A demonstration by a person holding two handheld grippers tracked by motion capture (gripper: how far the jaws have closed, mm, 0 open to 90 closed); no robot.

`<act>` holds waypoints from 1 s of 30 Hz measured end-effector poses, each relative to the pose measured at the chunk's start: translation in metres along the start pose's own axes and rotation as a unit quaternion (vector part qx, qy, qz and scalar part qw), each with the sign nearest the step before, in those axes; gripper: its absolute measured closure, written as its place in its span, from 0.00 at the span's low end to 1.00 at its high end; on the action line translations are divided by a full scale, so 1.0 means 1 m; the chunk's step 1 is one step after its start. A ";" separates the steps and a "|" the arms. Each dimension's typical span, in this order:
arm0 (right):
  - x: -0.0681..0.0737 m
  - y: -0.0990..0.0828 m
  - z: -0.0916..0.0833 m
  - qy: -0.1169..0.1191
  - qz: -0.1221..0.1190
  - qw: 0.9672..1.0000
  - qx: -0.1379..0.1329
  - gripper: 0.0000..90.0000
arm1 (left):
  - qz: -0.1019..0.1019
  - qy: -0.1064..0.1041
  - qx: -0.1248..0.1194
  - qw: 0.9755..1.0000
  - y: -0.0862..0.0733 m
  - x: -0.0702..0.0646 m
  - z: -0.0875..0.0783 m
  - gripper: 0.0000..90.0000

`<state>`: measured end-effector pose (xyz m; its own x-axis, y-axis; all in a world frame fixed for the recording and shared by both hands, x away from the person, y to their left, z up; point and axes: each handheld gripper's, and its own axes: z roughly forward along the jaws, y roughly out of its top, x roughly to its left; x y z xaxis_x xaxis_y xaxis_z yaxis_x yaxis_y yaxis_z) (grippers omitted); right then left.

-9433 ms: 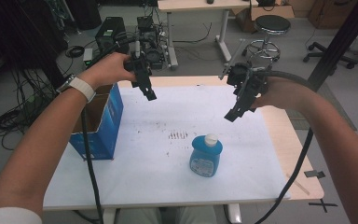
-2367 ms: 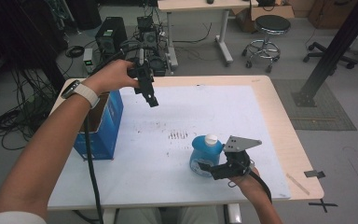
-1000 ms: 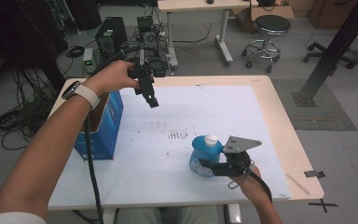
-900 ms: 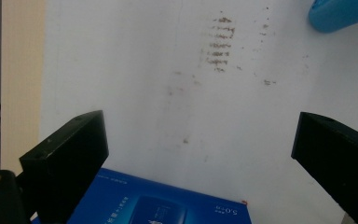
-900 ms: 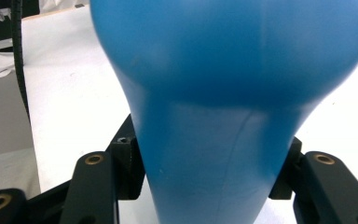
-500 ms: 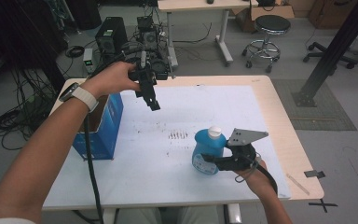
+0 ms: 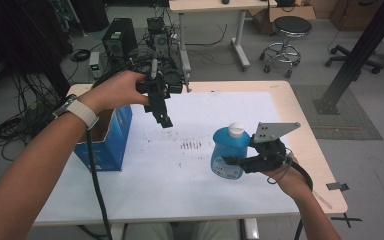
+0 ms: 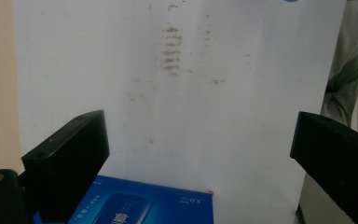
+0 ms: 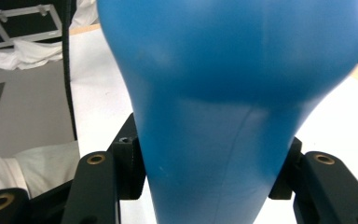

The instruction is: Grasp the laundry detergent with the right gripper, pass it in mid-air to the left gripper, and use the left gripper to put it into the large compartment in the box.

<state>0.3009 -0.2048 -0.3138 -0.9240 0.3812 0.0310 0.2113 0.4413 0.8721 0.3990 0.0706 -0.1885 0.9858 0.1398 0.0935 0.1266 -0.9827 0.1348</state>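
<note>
Open blue box (image 7: 102, 142) at surface's (image 7: 190, 195) left edge, smudge marks (image 7: 190, 145) mid-sheet; nothing between grippers; left gripper (image 7: 161, 113) held above sheet beside box, pointing down, jaws wide apart, empty; right gripper (image 7: 230, 162) low at front right, pointing left, clamped on blue bottle (image 7: 226, 155); bottle lifted off surface, long axis near upright, white cap (image 7: 236, 129) up.

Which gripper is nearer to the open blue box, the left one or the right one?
Left. The left gripper hangs just beside the blue box; the right gripper is across the table, shut on the blue bottle.
</note>
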 end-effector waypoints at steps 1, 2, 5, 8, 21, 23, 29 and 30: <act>0.000 0.002 0.000 0.003 -0.004 1.000 0.001 0.50 | 0.001 -0.001 -0.003 1.000 0.001 -0.004 -0.003 0.06; -0.001 0.005 0.000 0.010 -0.005 1.000 0.002 0.50 | 0.002 -0.002 -0.003 1.000 0.001 -0.005 -0.004 0.06; -0.002 0.010 0.002 0.023 -0.011 1.000 0.003 0.50 | 0.003 -0.006 -0.008 1.000 0.001 -0.011 -0.008 0.06; -0.003 0.016 0.004 0.032 -0.019 0.999 0.006 0.50 | 0.002 -0.013 -0.014 1.000 -0.001 -0.015 -0.014 0.06; 0.000 0.043 0.020 0.088 -0.056 0.995 0.000 0.50 | 0.003 -0.027 -0.014 1.000 -0.005 -0.038 -0.027 0.06; 0.001 0.046 0.024 0.098 -0.062 0.993 0.001 0.50 | 0.002 -0.029 -0.015 0.999 -0.005 -0.041 -0.028 0.06; 0.003 0.053 0.034 0.123 -0.074 0.990 0.005 0.50 | 0.003 -0.031 -0.021 0.999 -0.008 -0.047 -0.033 0.06; 0.002 0.053 0.035 0.125 -0.076 0.989 0.004 0.50 | 0.005 -0.032 -0.020 0.999 -0.008 -0.048 -0.034 0.06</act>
<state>0.3209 -0.1523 -0.2842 -0.9950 0.0978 0.0210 0.0660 0.4854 0.8718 0.3469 0.0757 -0.1610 0.9921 0.1213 0.0314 0.1141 -0.9781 0.1743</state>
